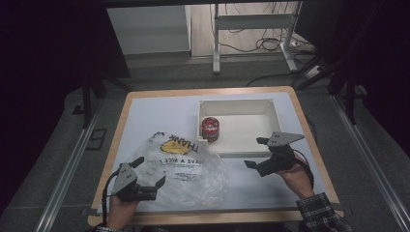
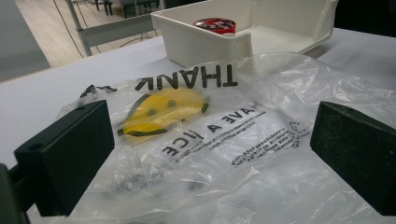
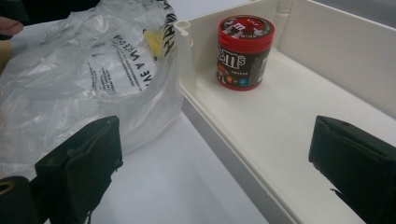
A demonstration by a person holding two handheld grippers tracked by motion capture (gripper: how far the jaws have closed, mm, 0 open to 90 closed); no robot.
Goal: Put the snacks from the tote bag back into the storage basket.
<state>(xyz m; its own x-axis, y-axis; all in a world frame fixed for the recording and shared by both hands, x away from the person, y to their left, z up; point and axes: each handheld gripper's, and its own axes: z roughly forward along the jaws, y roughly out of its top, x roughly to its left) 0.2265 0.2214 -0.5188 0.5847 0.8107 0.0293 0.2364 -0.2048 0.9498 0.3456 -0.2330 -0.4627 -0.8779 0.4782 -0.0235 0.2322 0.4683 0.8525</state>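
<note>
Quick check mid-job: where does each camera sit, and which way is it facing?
High view: above the person's side, looking forward and down on the table; both forearms, left gripper and right gripper show.
Left gripper view: rides the left gripper, faces across the bag toward the tray; its open jaws show.
Right gripper view: rides the right gripper, faces along the tray toward the can; its open jaws show.
Shared: bag, tray and can appear in all three.

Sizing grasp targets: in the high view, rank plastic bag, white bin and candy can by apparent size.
1. plastic bag and white bin: similar footprint; the bag lies nearer the camera, so I won't rank them.
2. candy can: clearly smallest, standing upright inside the bin's left end.
</note>
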